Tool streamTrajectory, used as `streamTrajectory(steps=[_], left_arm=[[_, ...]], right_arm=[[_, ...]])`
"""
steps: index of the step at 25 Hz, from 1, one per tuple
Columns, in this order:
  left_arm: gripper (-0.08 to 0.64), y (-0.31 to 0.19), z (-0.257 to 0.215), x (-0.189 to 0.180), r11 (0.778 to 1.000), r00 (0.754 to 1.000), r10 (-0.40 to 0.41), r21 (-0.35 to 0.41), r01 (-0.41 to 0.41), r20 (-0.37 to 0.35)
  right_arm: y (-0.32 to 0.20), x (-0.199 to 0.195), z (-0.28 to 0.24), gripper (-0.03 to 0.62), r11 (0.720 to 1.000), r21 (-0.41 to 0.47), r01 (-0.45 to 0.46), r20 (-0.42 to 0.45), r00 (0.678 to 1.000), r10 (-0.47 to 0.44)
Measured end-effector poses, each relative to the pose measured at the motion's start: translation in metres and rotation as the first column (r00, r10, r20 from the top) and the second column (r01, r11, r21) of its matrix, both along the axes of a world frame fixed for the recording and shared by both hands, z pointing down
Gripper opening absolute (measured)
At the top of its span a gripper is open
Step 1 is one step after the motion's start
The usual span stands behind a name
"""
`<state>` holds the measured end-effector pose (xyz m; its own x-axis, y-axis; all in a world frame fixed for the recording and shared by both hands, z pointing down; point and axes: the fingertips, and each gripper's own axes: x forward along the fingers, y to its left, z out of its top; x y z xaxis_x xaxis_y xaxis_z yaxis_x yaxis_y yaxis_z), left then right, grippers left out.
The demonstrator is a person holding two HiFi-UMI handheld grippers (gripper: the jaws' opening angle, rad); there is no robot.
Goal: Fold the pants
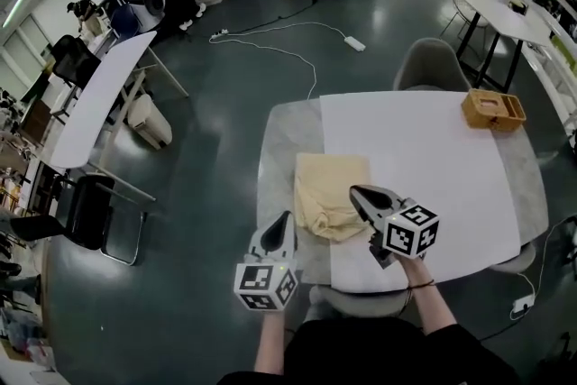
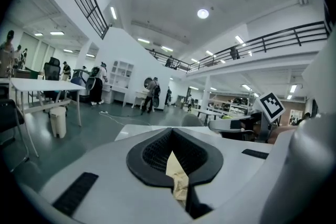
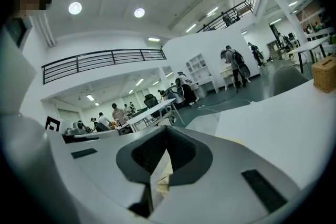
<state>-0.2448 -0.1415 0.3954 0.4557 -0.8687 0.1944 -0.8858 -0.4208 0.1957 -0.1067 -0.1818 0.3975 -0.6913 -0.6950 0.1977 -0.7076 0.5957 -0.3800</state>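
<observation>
The left gripper (image 1: 283,221) is at the near left edge of the pants (image 1: 332,192). Its jaws are pinched tight on a bit of the pale yellow cloth, as its own view shows. The pants lie in a bunched, partly folded heap on the grey table (image 1: 280,136). The right gripper (image 1: 358,192) is over the near right edge of the pants. Its jaws are also squeezed tight on a bit of the yellow cloth. To the right of the pants is a big white sheet (image 1: 433,167), and the right edge of the pants lies on it. Far to the right of the pants, at the back corner of the sheet, sits a small brown box (image 1: 493,110).
</observation>
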Motion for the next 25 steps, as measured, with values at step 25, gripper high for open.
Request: streamTrajectory(steps=[25], left_arm=[[0.014, 0.049, -0.057, 0.024, 0.979, 0.995, -0.077, 0.193, 0.064, 0.065]], right_arm=[[0.061, 0.104, -0.057, 0.014, 0.972, 0.192, -0.139, 0.079, 0.989, 0.125]])
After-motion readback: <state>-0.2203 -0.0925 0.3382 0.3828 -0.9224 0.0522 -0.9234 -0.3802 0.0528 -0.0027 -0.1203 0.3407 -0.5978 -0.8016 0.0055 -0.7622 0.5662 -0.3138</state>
